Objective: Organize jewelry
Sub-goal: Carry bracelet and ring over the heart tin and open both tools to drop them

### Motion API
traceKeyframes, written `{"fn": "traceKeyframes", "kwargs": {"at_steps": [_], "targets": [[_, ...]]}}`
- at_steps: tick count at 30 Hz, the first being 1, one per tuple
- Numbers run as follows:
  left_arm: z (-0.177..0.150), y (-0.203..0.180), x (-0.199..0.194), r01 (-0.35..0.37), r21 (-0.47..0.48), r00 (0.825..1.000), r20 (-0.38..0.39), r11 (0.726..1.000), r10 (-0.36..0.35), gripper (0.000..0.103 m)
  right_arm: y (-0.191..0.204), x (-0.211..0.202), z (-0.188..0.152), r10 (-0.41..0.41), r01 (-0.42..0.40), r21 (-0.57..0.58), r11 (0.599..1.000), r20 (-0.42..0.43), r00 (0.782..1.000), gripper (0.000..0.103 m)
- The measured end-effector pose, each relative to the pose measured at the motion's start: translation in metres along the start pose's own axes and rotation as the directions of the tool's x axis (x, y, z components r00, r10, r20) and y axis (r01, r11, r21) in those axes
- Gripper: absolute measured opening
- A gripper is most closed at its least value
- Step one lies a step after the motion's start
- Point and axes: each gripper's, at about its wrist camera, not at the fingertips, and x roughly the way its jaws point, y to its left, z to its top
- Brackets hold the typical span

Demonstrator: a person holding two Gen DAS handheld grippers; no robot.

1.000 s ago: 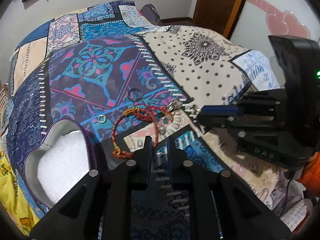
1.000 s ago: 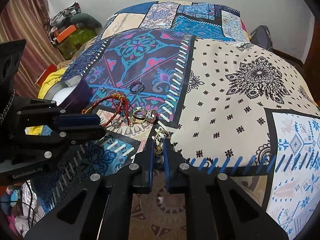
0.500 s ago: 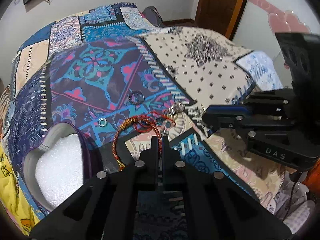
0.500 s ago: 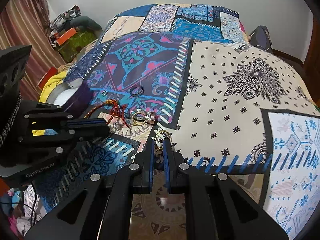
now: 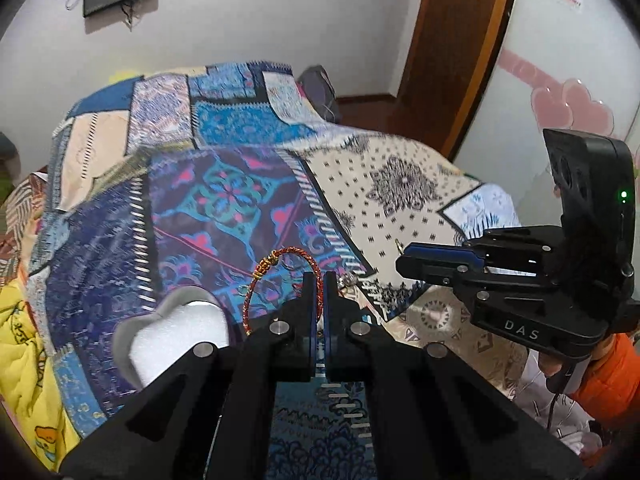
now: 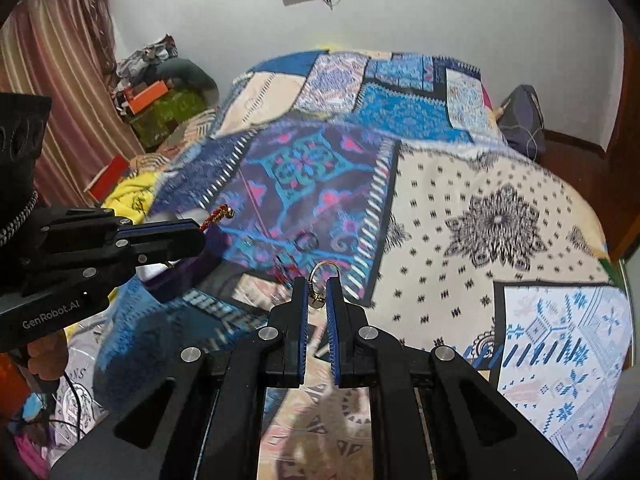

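Observation:
My left gripper (image 5: 319, 280) is shut on a red and gold braided bracelet (image 5: 276, 264) and holds it lifted above the bedspread. The bracelet's knot also shows in the right wrist view (image 6: 219, 213). A purple heart-shaped box (image 5: 176, 328) with white foam inside lies just left of the left gripper. My right gripper (image 6: 317, 287) is shut on a gold earring (image 6: 319, 285), held above the bed. A dark ring (image 6: 306, 241) and other small pieces lie on the spread beyond it.
A patchwork bedspread (image 5: 400, 184) covers the bed. A yellow blanket (image 5: 20, 340) lies at the left edge. A wooden door (image 5: 448, 40) stands at the back right. Clutter and a curtain (image 6: 52, 80) line the left side.
My left gripper closed on the bracelet and lifted it off the bed. My right gripper rose with the earring. Both views tilted up toward the wall.

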Motion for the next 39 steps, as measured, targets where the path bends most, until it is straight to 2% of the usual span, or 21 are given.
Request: {"fn": "traceKeyframes", "kwargs": {"at_steps": [10,18,29,39], "targets": [[-0.001,0.025,-0.046,-0.066,-0.041,0.994,0.089,0.997,0.069,0.001,0.033,-0.017,0.023,0.011,-0.007,-0.051,0.999,0.072,0.997,0.008],[-0.004,0.05,-0.057,-0.099,-0.059,0.99,0.096,0.993,0.104,0.001,0.061,-0.012,0.039,0.04,-0.03,-0.097,0.995,0.099,0.994,0.008],[-0.019,0.082,-0.031,-0.048,-0.107,0.999,0.009,0.993,0.049,0.001,0.086,0.018,0.049,0.08,-0.071,-0.129,0.989,0.062,0.995,0.008],[-0.028,0.095,-0.012,0.004,-0.134,0.999,-0.038,0.991,-0.009,0.001,0.098,0.049,0.045,0.105,-0.106,-0.152,0.983,-0.017,0.994,0.008]]}}
